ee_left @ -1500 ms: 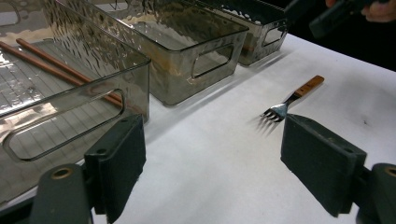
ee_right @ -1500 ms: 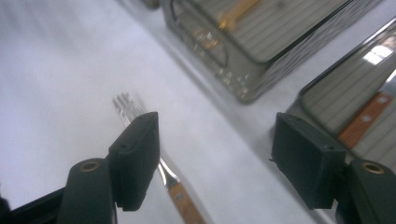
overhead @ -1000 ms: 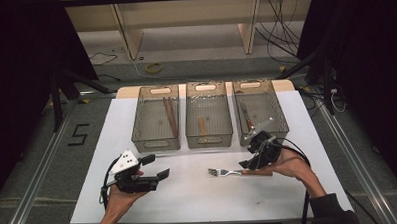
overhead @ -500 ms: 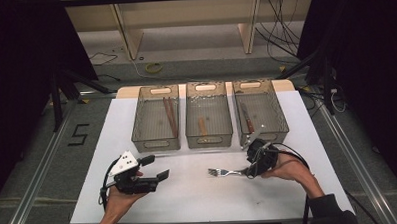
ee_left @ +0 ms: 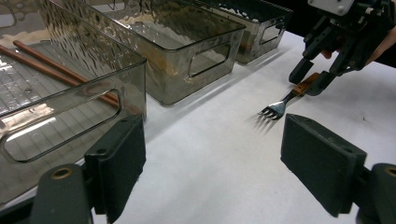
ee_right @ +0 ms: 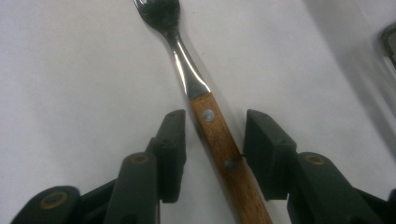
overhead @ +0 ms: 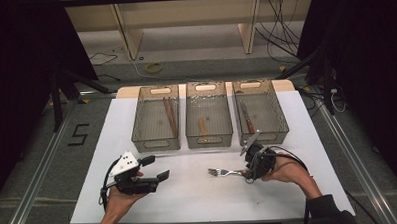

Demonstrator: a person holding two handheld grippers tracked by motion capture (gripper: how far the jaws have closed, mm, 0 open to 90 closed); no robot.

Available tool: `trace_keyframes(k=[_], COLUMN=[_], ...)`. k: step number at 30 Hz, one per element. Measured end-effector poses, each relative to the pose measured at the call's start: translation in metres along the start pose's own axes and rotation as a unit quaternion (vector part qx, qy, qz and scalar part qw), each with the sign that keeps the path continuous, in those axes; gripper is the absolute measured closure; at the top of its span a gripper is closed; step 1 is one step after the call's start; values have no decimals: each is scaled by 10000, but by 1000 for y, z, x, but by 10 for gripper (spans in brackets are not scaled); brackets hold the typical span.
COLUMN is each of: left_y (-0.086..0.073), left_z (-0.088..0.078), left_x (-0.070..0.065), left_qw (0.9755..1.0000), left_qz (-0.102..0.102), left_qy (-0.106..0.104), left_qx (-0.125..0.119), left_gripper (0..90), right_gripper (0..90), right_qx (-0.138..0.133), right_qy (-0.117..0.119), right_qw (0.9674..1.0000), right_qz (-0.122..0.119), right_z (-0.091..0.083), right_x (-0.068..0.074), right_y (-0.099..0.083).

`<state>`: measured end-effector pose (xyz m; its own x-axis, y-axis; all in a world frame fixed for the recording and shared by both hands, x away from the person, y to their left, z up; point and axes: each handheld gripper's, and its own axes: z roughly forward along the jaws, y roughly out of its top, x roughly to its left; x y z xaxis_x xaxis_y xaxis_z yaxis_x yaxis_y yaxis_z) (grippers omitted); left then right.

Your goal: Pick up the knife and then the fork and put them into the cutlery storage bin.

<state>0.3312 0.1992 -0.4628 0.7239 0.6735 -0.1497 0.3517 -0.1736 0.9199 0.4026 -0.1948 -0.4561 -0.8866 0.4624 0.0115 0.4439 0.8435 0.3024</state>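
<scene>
The fork (ee_right: pixel 211 122) has a shiny metal head and neck and a brown wooden handle with two rivets; it lies flat on the white tabletop (overhead: pixel 199 202) near the front edge, right of the middle, tines pointing toward the left edge. The right tool (overhead: pixel 250 171) is down over the handle, its jaws apart with one on each side of the wood, not yet closed on it as the right gripper view shows. A second ago that tool was farther right and higher, nearer the right bin (overhead: pixel 259 111); it has since come left and down onto the handle, while the fork has stayed put. The left tool (overhead: pixel 156 168) sits by the front left of the tabletop, held in a hand (overhead: pixel 118 205), jaws wide apart and holding nothing, much as before. Three smoky clear bins stand in a row toward the back edge: the left bin (overhead: pixel 155 117) holds chopsticks (overhead: pixel 169 115), the middle bin (overhead: pixel 208 114) a wooden-handled piece too blurred to name, and the right bin something dark and hard to make out. The end of the fork's handle is cut off at the bottom of the right gripper view.
</scene>
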Motion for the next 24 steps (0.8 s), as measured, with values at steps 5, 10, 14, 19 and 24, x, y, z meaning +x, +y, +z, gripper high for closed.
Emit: trace_keyframes(k=[5,10,14,19,24], left_y=[0,0,0,-1,-1], left_z=[0,1,1,2,2], left_x=[-1,-1,-2,-2,-2], left_qw=[10000,10000,10000,10000,10000], left_qz=[28,28,33,58,55], left_qy=[-13,-23,-40,-27,-27], left_qx=[15,20,21,48,54], left_gripper=[214,215,215,216,216], right_gripper=[644,661,698,765,773], right_qx=[108,142,218,224,242], right_qy=[-81,-113,-149,-106,-114], right_qw=[9999,9998,9995,9991,9986], right_qz=[-26,-98,-198,-340,-462], right_z=[3,3,4,4,4], right_x=[1,3,5,6,7], right_y=[1,1,2,3,3])
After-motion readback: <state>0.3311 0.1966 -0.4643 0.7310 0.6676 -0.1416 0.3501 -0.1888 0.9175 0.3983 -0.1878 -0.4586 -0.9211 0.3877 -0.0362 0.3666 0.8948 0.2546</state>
